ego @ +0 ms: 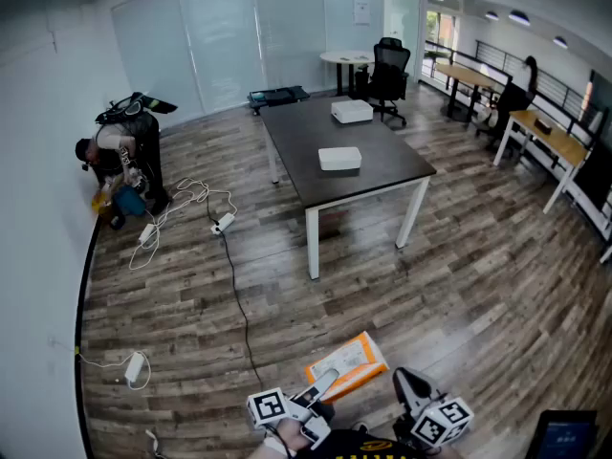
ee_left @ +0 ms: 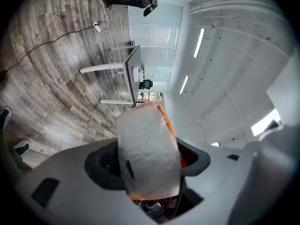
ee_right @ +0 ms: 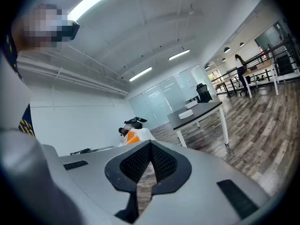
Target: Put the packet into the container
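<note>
An orange and white packet (ego: 349, 363) hangs low in the head view, just above the wood floor. My left gripper (ego: 320, 390) is shut on its near end. In the left gripper view the packet (ee_left: 145, 139) stands up between the two pads, which press on it from both sides of the gripper (ee_left: 147, 163). To its right, my right gripper (ego: 406, 382) is shut and holds nothing; its jaws meet in the right gripper view (ee_right: 151, 165), with the packet (ee_right: 133, 136) peeking over them. Two white containers (ego: 340, 158) (ego: 352, 111) sit on a dark table (ego: 382, 175) farther ahead.
A person (ego: 124, 161) crouches by the left wall. Cables and a power strip (ego: 222, 224) trail over the floor left of the table. An office chair (ego: 388, 76) stands behind it. Wooden desks (ego: 550, 137) and another person (ego: 521, 89) are at the right.
</note>
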Available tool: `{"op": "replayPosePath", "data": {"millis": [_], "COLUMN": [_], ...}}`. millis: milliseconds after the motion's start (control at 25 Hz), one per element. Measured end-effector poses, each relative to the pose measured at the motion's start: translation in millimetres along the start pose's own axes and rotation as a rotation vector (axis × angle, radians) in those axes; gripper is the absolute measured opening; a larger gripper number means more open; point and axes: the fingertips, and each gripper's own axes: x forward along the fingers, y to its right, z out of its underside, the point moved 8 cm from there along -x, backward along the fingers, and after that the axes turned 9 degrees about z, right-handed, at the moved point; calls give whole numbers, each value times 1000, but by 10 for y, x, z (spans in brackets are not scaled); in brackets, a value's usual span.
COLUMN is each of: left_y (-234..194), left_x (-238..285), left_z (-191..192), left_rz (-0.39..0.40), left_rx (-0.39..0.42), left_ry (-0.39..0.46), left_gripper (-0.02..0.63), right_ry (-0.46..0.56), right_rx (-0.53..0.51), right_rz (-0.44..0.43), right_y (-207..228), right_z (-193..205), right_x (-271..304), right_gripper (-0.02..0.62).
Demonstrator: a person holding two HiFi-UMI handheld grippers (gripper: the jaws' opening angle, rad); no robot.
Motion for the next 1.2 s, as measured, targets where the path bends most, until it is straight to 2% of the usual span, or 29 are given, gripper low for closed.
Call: {"op": "replayPosePath", "data": {"millis": [520,800,1000,1120,1200], "left_y": [-7,19,118,105,32], "left_x": [275,381,506,647,724], "left_z": [198,261,86,-53,-224], "left_rz": [-37,-111,-173,-178,-218], "left_rx": [43,124,215,234,279], "left_ry": [-11,17,-34,-76,-104], "left_gripper": [279,279,279,279,279], "right_ry": [4,27,41,45,57], "right_rx": [34,40,27,45,56], "right_rz": [-8,-13,-35,-37,-34], "right_y": [356,601,648,714,766], "right_z": [-88,-174,-301,-386,-482], "right_x": [-87,-154,-20,154,295], "right_gripper": [9,11,11,11,12]}}
